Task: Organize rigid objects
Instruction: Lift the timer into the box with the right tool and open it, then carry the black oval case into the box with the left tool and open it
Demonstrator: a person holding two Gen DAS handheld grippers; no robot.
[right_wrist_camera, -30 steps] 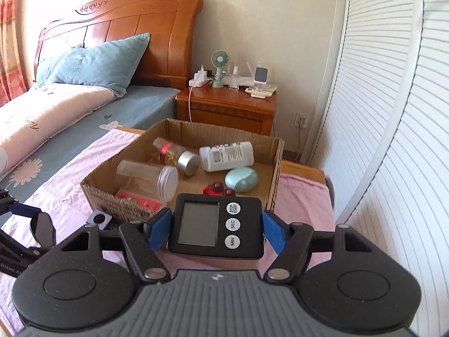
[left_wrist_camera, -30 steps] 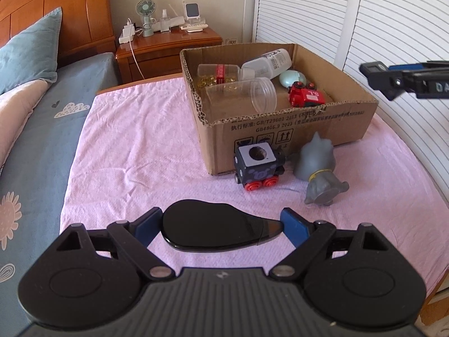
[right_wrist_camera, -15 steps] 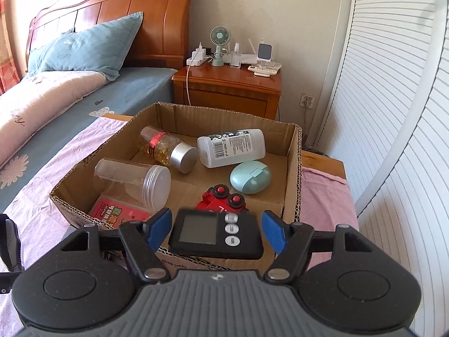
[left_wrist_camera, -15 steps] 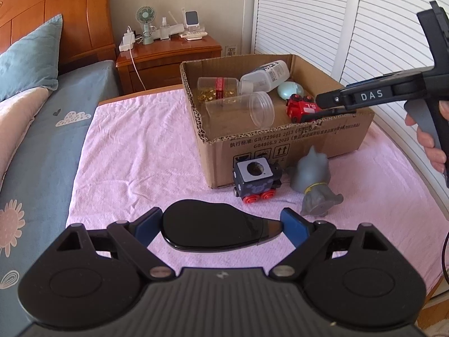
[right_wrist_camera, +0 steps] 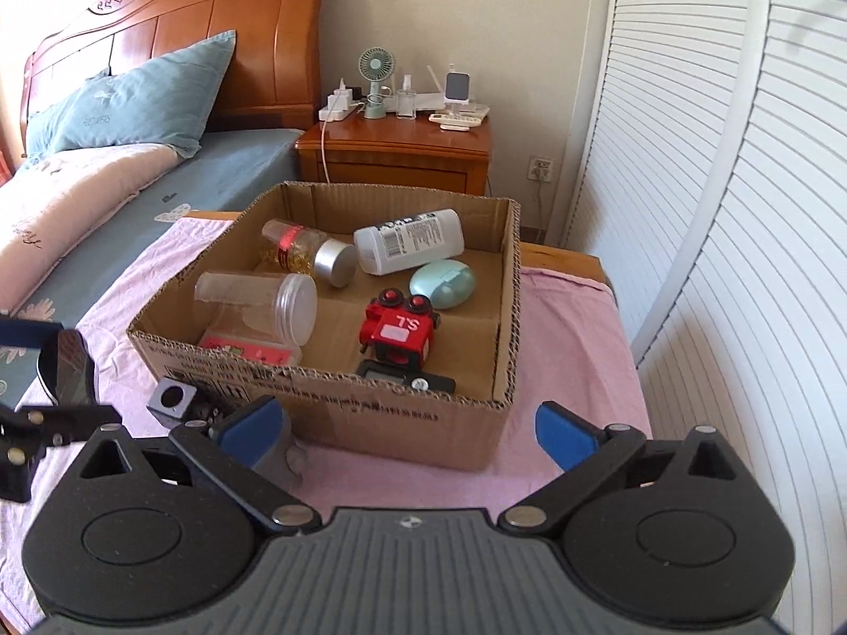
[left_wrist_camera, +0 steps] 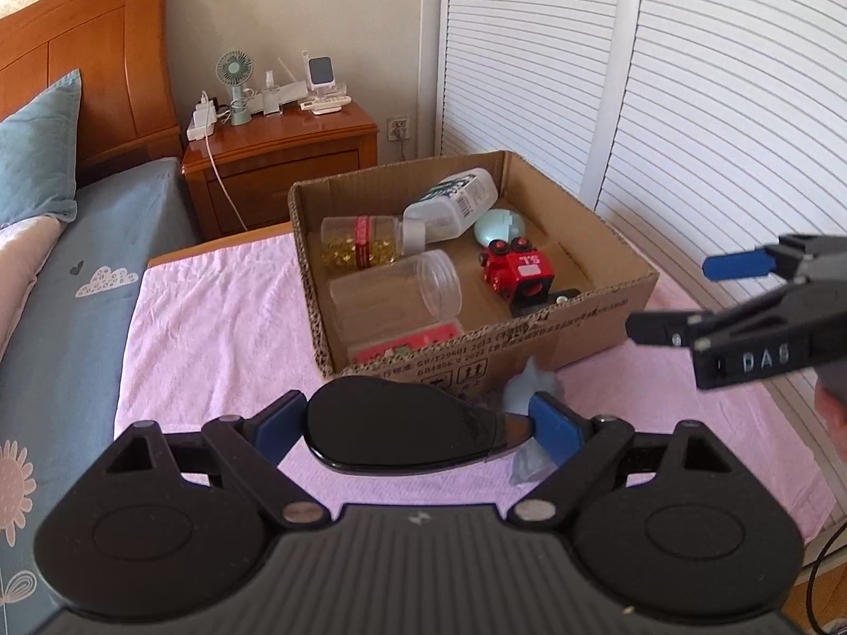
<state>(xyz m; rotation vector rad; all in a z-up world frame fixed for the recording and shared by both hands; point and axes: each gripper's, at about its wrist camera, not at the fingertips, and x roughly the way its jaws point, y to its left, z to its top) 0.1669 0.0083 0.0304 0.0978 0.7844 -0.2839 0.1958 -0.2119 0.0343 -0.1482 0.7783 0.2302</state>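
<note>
My left gripper (left_wrist_camera: 413, 423) is shut on a glossy black oval object (left_wrist_camera: 402, 428), held above the pink cloth in front of the cardboard box (left_wrist_camera: 529, 341). My right gripper (right_wrist_camera: 410, 428) hovers at the box's (right_wrist_camera: 370, 415) near wall. Its jaws are opening wide, with nothing between them. The black timer (right_wrist_camera: 405, 377) lies inside the box against the near wall, under the red toy truck (right_wrist_camera: 399, 330). In the left wrist view the right gripper (left_wrist_camera: 688, 296) shows at the right edge. In the right wrist view the left gripper (right_wrist_camera: 53, 370) shows at the far left.
The box also holds a clear jar (right_wrist_camera: 259, 299), a capsule bottle (right_wrist_camera: 302, 251), a white bottle (right_wrist_camera: 410, 248), a mint oval case (right_wrist_camera: 442, 283) and a red packet (right_wrist_camera: 246, 349). A grey toy figure (left_wrist_camera: 524, 394) and a black toy cube (right_wrist_camera: 172, 397) stand before the box. Shutter doors run along the right.
The right gripper's jaws spread and let go of the timer, which now lies in the box. The left gripper rose with the black object and the box looks closer.
</note>
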